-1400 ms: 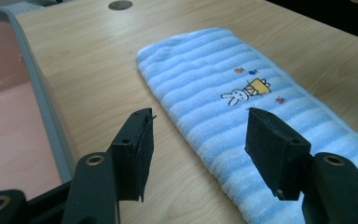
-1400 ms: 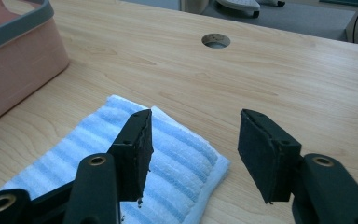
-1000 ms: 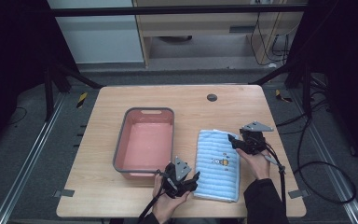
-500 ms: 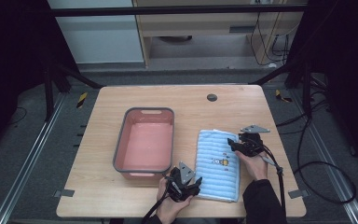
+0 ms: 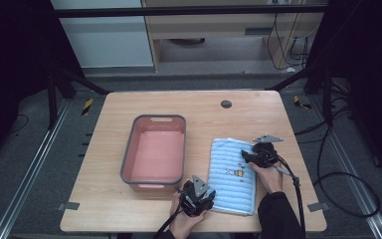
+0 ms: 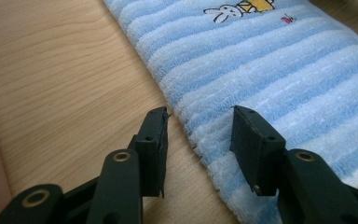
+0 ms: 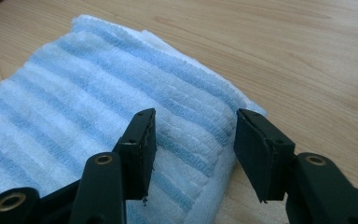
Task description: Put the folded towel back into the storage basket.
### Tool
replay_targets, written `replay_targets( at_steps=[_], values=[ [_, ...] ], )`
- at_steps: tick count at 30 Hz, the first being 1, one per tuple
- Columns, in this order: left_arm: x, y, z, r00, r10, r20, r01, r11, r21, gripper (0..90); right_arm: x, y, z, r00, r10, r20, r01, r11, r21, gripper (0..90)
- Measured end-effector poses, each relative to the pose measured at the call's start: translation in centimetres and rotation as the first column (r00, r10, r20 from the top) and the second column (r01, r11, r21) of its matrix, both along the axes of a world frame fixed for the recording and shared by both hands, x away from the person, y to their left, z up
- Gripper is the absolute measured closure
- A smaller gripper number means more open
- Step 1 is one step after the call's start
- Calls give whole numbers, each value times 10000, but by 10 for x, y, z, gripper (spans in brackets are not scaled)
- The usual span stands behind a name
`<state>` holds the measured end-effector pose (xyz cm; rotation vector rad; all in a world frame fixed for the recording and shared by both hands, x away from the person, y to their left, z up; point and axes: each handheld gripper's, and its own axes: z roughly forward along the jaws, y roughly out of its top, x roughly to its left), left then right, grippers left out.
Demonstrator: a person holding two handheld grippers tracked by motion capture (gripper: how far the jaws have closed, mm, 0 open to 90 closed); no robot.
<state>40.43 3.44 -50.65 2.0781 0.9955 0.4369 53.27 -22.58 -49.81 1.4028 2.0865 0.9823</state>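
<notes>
Both grippers sit at the folded blue striped towel (image 5: 233,174) on the desk (image 5: 104,199): left gripper (image 6: 199,135) fingers apart straddling its near-left edge, right gripper (image 7: 193,140) fingers apart over the far-right corner.

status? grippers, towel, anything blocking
Left gripper open, straddling towel near edge. Right gripper open over far corner. Towel flat on table, ungrasped. Bin beside it, not in the way.
</notes>
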Motion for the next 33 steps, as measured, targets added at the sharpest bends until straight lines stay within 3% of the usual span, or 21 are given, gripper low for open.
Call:
replay_targets(
  at_steps=[6, 13, 20, 26, 33],
  values=[
    [-1, -1, -1, 9999, 25, 106, -26, 10000, 87, 574, 0, -1, -3, 9999, -93, -64, 94, 9999, 129, 535],
    [-2, -4, -1, 9999, -44, 96, 44, 10000, 36, 684, -1, 1, -3, 9999, -124, -74, 124, 9999, 90, 655],
    [-3, -7, -1, 9999, -119, -39, 119, 9998, -126, 819, -1, 0, -2, 9996, -142, -252, 153, 9989, 450, 787],
    [-1, -3, -1, 9997, -116, -218, 104, 9985, -535, 861, -2, -1, 1, 9996, -109, -269, 126, 9978, 656, 812],
    [-3, 1, 4, 9997, -244, -84, 237, 9971, -727, 870, -8, 0, 16, 9995, 158, 258, -176, 9973, 716, 815]
  ],
)
